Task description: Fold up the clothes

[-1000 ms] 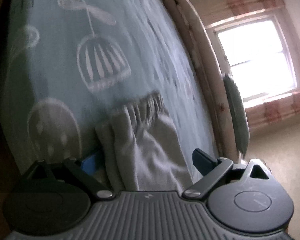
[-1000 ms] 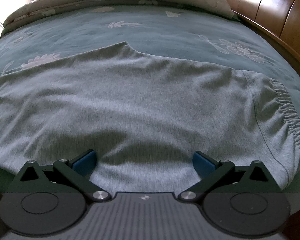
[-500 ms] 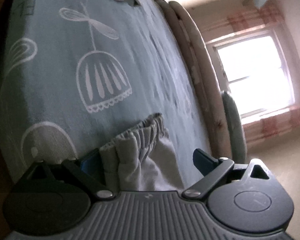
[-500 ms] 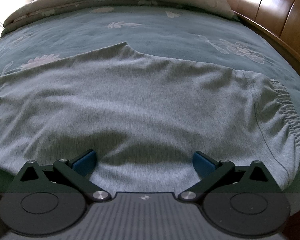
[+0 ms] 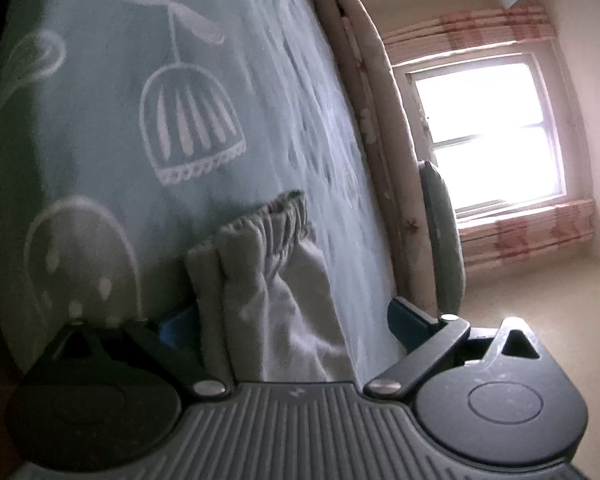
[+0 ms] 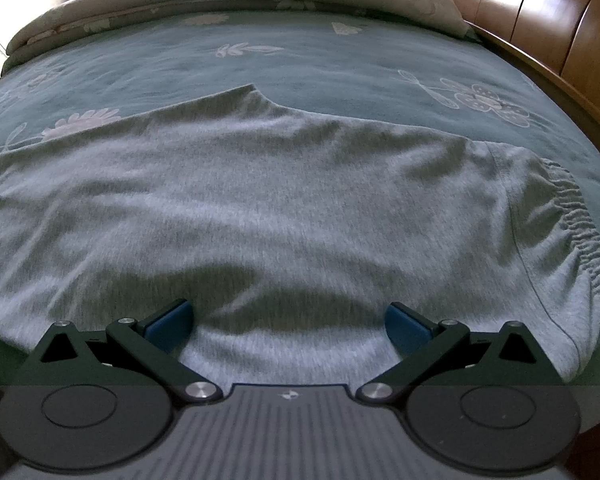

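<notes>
Bed: a teal bedspread with white flower drawings [image 6: 300, 60] is covering it.
Clothes: soft grey shorts with a stretchy waistband [image 6: 260, 200] are lying flat on the bedspread.
Left gripper [image 5: 288, 324]: jaws are standing wide around the bunched waistband.
Right gripper [image 6: 288, 322]: jaws are standing wide over the shorts.
Room: a bright window [image 5: 488, 136] is glowing; a shiny brown wooden headboard [image 6: 540, 12] is standing behind.

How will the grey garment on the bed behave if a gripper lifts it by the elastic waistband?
The grey garment looks like thin knit lying in soft wrinkles, so it would probably drape limply. Its gathered waistband already bunches between the open jaws of the left gripper, so it may stretch. It likely weighs little.
</notes>
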Demonstrator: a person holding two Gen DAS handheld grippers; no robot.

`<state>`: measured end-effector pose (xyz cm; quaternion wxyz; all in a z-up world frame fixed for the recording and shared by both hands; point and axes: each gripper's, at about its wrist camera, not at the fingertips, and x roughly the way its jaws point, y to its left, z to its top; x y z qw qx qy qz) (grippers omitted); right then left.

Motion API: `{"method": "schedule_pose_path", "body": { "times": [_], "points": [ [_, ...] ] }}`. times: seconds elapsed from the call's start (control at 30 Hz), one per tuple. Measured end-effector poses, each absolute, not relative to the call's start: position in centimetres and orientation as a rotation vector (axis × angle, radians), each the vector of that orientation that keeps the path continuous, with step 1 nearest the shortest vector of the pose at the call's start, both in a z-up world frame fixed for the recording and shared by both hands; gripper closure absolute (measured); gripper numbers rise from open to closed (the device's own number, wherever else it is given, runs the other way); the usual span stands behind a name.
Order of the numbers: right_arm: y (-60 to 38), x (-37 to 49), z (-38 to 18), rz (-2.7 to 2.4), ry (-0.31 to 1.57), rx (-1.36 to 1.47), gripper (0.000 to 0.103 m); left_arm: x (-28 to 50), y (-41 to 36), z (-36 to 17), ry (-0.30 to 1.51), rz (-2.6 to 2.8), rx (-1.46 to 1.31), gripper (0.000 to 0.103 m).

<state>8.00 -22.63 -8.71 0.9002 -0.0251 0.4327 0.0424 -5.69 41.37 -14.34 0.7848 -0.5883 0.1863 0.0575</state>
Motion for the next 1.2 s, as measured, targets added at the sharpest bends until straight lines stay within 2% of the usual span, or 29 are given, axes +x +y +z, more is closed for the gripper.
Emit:
{"method": "schedule_pose_path", "body": {
  "times": [0.13,0.23,0.3,0.37,0.5,0.57,0.67,0.73,1.2],
  "points": [
    [-22.5,7.9,-8.7,0.082,0.891,-0.051,0.0,-5.4,41.5,-13.9,0.364,0.096,-1.247,0.006],
    [-22.5,7.9,-8.8,0.082,0.889,-0.05,0.0,-5.8,41.2,-13.9,0.364,0.072,-1.204,0.011],
    [-22.5,7.9,-8.8,0.082,0.89,-0.05,0.0,-6.4,41.1,-14.1,0.355,0.064,-1.196,0.019],
    [-22.5,8.0,-8.8,0.083,0.89,-0.049,0.0,-6.5,41.2,-14.3,0.372,0.089,-1.174,0.038],
    [-22.6,8.0,-8.8,0.083,0.886,-0.048,0.0,-5.7,41.1,-13.9,0.447,0.158,-1.09,0.056],
    [-22.6,8.0,-8.8,0.082,0.885,-0.047,0.0,-5.1,40.9,-13.6,0.486,0.198,-1.048,0.069],
    [-22.6,7.9,-8.9,0.082,0.879,-0.047,0.0,-4.9,40.6,-13.3,0.518,0.25,-1.034,0.074],
    [-22.6,7.9,-8.9,0.082,0.878,-0.047,0.0,-4.6,40.5,-13.0,0.544,0.29,-1.031,0.082],
    [-22.7,7.7,-9.0,0.097,0.866,-0.054,0.0,-1.9,34.8,-3.2,0.639,0.321,-0.678,0.086]
  ]
}}
